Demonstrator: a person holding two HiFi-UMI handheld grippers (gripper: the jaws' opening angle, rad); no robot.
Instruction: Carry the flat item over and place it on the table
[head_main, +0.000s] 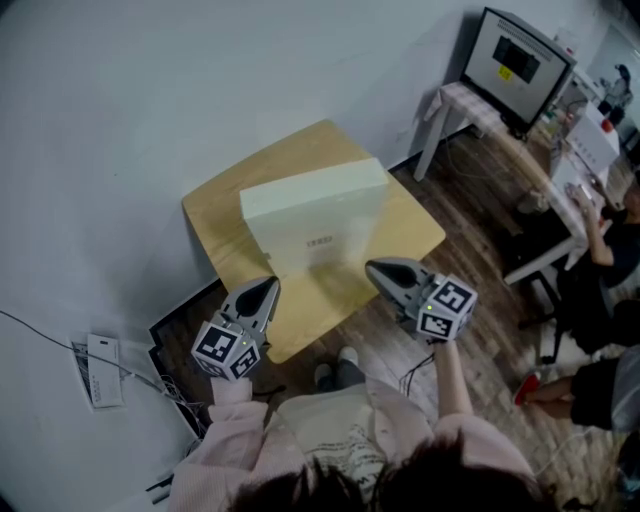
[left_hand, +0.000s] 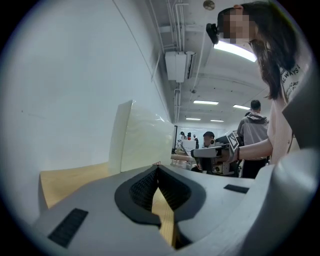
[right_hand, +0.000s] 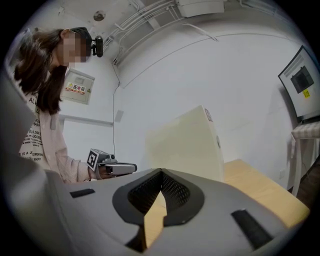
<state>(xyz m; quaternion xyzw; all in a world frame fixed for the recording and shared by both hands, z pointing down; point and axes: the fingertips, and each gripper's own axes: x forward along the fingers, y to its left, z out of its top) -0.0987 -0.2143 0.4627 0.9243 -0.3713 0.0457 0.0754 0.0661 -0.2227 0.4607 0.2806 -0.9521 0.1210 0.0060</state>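
- Since the flat box (head_main: 315, 215) already stands on the table (head_main: 412, 236), I think the carrying part is done.
- It stands up on its thin edge, with its wide cream side facing both tools.
- The left gripper (head_main: 267, 287) has its jaws pressed together. Nothing is between them, only the wood of the table showing past them.
- The box is just ahead of this gripper and a bit toward its right side. The two are not touching.
- The right gripper (head_main: 377, 268) is squeezed closed too, with nothing in it.
- The box is just ahead of this one and a bit toward its left side, with a gap between.
- So the box sits between the two tools and a little in front of them. Each tool can see the other across that gap.
- I think the step in hand is the end of the placing, with both tools off the box.
- Next, the tools should keep clear of the box. It is tall and thin, so a bump could tip it over.
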